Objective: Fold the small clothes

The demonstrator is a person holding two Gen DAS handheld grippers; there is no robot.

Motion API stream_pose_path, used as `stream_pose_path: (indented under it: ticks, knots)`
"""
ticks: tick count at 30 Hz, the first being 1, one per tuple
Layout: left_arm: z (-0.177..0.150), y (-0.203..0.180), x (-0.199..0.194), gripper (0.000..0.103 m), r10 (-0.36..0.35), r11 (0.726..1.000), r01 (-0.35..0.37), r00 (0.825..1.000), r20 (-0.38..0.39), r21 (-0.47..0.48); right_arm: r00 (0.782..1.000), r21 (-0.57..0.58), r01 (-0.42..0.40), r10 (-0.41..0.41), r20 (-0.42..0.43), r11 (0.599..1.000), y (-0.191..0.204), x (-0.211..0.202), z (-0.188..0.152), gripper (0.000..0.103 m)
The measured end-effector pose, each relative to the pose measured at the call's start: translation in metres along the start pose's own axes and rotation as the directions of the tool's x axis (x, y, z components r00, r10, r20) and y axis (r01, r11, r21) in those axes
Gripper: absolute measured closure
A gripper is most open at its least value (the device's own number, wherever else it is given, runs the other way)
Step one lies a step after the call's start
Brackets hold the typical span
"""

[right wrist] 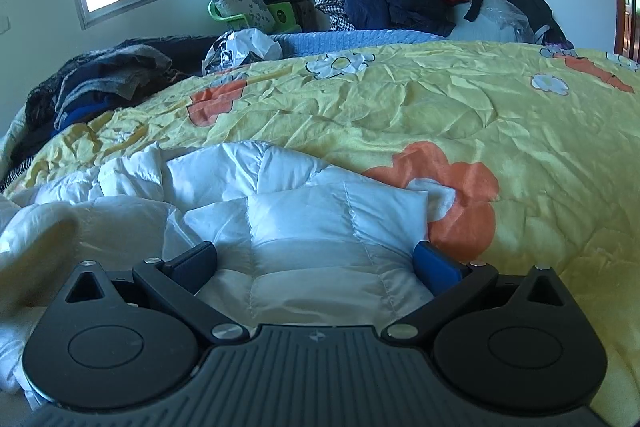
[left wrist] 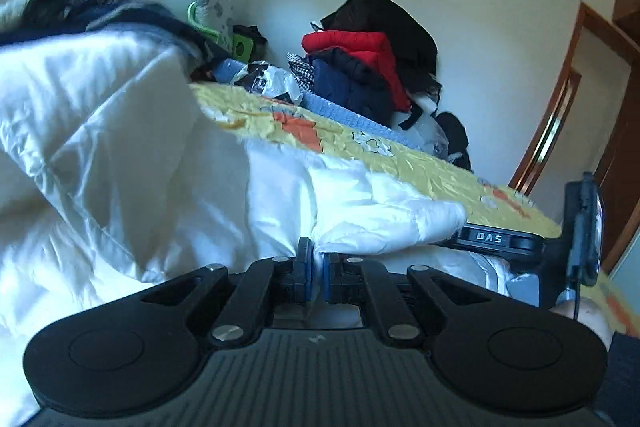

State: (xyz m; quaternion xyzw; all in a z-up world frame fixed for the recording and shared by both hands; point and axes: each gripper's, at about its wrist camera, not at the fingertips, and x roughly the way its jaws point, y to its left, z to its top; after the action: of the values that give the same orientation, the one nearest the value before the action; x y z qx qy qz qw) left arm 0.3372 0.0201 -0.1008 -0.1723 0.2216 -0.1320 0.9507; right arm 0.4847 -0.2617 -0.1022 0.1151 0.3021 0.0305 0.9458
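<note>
Fingers of left gripper point(left wrist: 317, 269) pinched on edge of white padded garment point(left wrist: 160, 155). Right gripper point(right wrist: 316, 263) spread wide, garment panel point(right wrist: 304, 227) between fingers, unclamped. We judge right closes first; fold runs forward over yellow quilt point(right wrist: 440, 107).

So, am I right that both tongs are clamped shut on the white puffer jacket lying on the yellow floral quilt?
Not quite: only the left tongs are clamped on the white puffer jacket. The right wrist view shows the right tongs open, straddling the jacket on the yellow floral quilt.
</note>
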Motion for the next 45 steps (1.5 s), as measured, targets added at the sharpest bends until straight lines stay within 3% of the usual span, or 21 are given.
stream_pose_path:
  ticks: [9, 15, 17, 19, 21, 24, 26, 28, 31, 33, 34, 35, 36, 39, 41, 43, 45]
  knots:
    - [-0.008, 0.021, -0.005, 0.097, -0.081, 0.991, 0.083, 0.996, 0.025, -0.109, 1.0, -0.016, 0.018, -0.018, -0.007, 1.0, 0.003, 0.001, 0.0, 0.003]
    - [-0.008, 0.015, -0.005, 0.097, -0.086, 0.99, 0.087, 0.996, 0.014, -0.112, 0.993, -0.101, 0.082, -0.09, -0.079, 0.991, 0.019, 0.005, 0.009, 0.0]
    - [-0.008, 0.015, -0.004, 0.097, -0.083, 0.991, 0.083, 0.997, 0.006, -0.109, 0.99, -0.025, 0.096, -0.098, -0.098, 0.995, 0.023, -0.003, 0.02, 0.001]
    - [-0.006, 0.015, -0.001, 0.097, -0.084, 0.99, 0.083, 0.997, 0.0, -0.112, 0.996, 0.123, -0.01, 0.02, -0.085, 0.992, 0.027, -0.021, 0.029, 0.0]
    - [-0.004, 0.016, -0.001, 0.097, -0.085, 0.989, 0.084, 0.996, -0.006, -0.12, 0.986, 0.207, -0.11, 0.132, -0.098, 0.972, 0.037, -0.032, 0.038, 0.0]
    - [-0.001, 0.017, -0.001, 0.097, -0.09, 0.988, 0.087, 0.996, -0.013, -0.126, 0.934, 0.328, -0.236, 0.307, -0.182, 0.915, 0.051, -0.029, 0.044, 0.002]
    - [0.001, 0.019, 0.004, 0.097, -0.094, 0.987, 0.091, 0.995, -0.016, -0.133, 0.896, 0.393, -0.263, 0.374, -0.239, 0.881, 0.062, -0.022, 0.043, 0.011]
    - [0.002, 0.02, 0.004, 0.097, -0.098, 0.985, 0.094, 0.995, -0.017, -0.141, 0.874, 0.41, -0.26, 0.394, -0.286, 0.874, 0.074, -0.016, 0.04, 0.018]
    - [0.003, 0.023, 0.004, 0.097, -0.1, 0.984, 0.096, 0.995, -0.02, -0.147, 0.853, 0.409, -0.285, 0.424, -0.304, 0.867, 0.092, -0.012, 0.036, 0.023]
    - [0.002, 0.024, 0.005, 0.097, -0.102, 0.984, 0.097, 0.995, -0.022, -0.149, 0.851, 0.4, -0.294, 0.428, -0.305, 0.868, 0.102, -0.01, 0.032, 0.033]
    - [0.002, 0.024, 0.005, 0.097, -0.103, 0.984, 0.098, 0.994, -0.022, -0.151, 0.846, 0.394, -0.308, 0.438, -0.303, 0.866, 0.105, -0.012, 0.032, 0.051]
    - [0.002, 0.025, 0.004, 0.097, -0.104, 0.983, 0.099, 0.994, -0.022, -0.154, 0.846, 0.382, -0.314, 0.439, -0.304, 0.869, 0.108, -0.013, 0.031, 0.077]
    - [0.003, 0.026, 0.004, 0.097, -0.106, 0.982, 0.101, 0.994, -0.022, -0.159, 0.853, 0.362, -0.314, 0.428, -0.299, 0.878, 0.11, -0.016, 0.03, 0.083]
    - [0.004, 0.026, 0.002, 0.091, -0.13, 0.979, 0.125, 0.991, -0.02, -0.159, 0.881, 0.29, -0.318, 0.395, -0.262, 0.902, 0.117, -0.029, 0.034, 0.085]
    - [0.004, 0.02, 0.0, 0.08, -0.165, 0.979, 0.161, 0.986, -0.017, -0.123, 0.885, 0.273, -0.334, 0.4, -0.237, 0.902, 0.116, -0.039, 0.041, 0.086]
    - [0.004, 0.015, -0.005, 0.059, -0.214, 0.974, 0.214, 0.977, 0.004, -0.076, 0.886, 0.277, -0.355, 0.416, -0.206, 0.893, 0.11, -0.049, 0.05, 0.086]
    - [0.004, 0.008, -0.011, 0.05, -0.263, 0.964, 0.264, 0.964, 0.027, -0.024, 0.884, 0.28, -0.384, 0.438, -0.163, 0.88, 0.103, -0.063, 0.062, 0.086]
